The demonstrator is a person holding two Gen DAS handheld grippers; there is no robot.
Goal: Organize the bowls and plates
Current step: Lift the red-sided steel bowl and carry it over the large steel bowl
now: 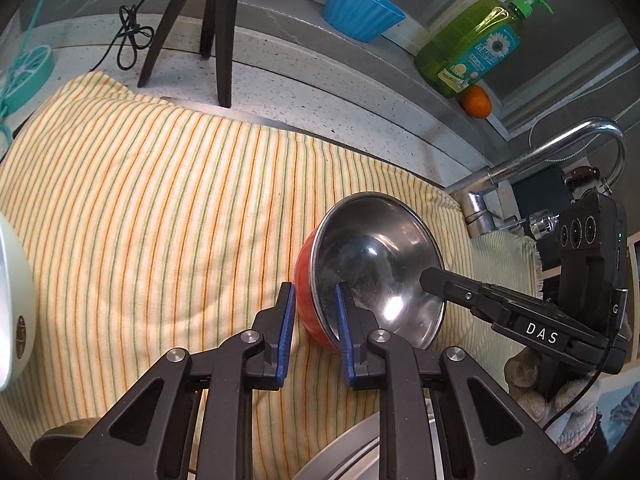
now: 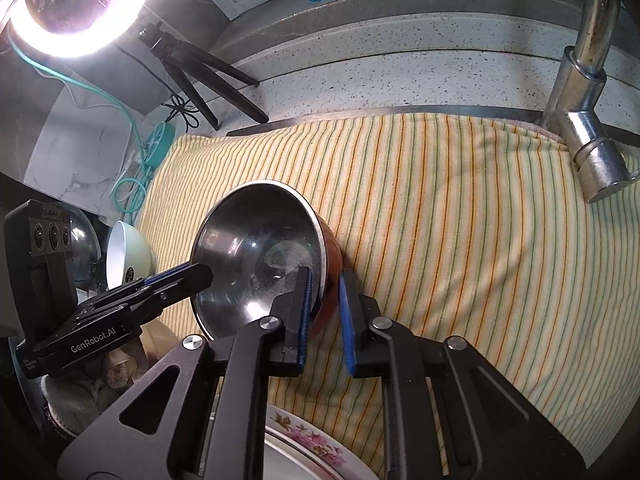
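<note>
Both grippers clamp one steel bowl (image 1: 376, 268) with a red outer wall, tilted on the striped towel (image 1: 160, 200) that covers the desk. The left gripper (image 1: 316, 312) closes its blue-padded fingers (image 1: 289, 320) on the bowl's near-left rim, one inside, one outside; the right gripper (image 2: 326, 304) grips the opposite rim likewise. The bowl holds nothing. Open towel stretches left and behind the bowl to the speckled ledge (image 1: 320, 92), where tripod legs (image 1: 216, 40) stand. A faucet (image 1: 560, 152) rises at the towel's right edge. A pale bowl (image 2: 128, 252) lies on its side at the left, a flowered plate (image 2: 312, 440) nearest the cameras. A blue tub (image 1: 360, 8), soap bottle (image 1: 472, 44) and orange (image 1: 476, 102) occupy the rear shelf.
</note>
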